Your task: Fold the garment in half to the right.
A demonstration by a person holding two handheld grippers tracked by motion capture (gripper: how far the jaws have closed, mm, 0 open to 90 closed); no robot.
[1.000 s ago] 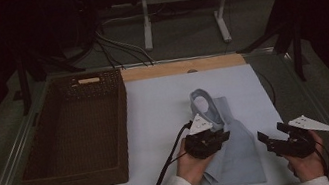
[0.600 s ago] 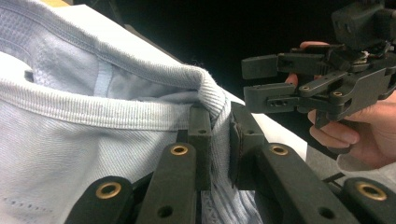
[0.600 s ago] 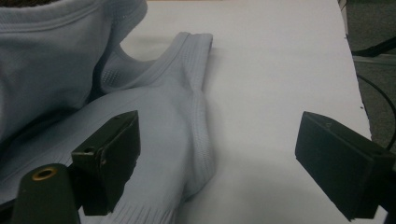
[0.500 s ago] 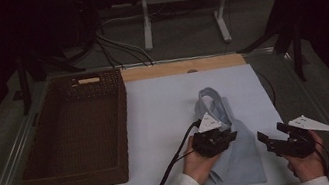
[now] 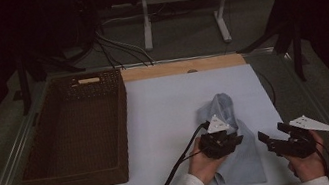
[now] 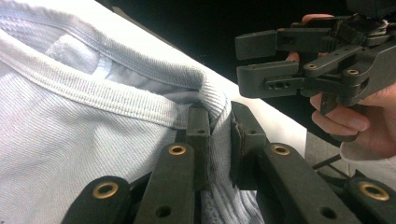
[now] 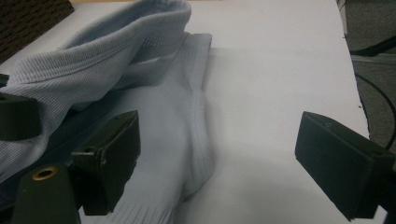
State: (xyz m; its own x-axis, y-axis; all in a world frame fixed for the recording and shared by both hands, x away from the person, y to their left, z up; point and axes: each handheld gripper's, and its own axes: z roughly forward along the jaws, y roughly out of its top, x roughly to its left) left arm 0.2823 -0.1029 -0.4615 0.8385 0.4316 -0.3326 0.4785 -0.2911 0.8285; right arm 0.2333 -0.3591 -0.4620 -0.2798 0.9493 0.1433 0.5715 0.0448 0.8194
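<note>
Garment (image 5: 236, 154) edge pinched in left gripper (image 6: 219, 135); right gripper (image 5: 272, 138), wide open and empty, should grip the near-right hem squarely.

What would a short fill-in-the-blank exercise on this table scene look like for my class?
1. The left gripper is shut on a fold of the light blue ____.
2. The right gripper has its jaws ____.
3. The wicker basket stands to the ____ of the garment in the high view.

Missing words: garment; open; left
</note>
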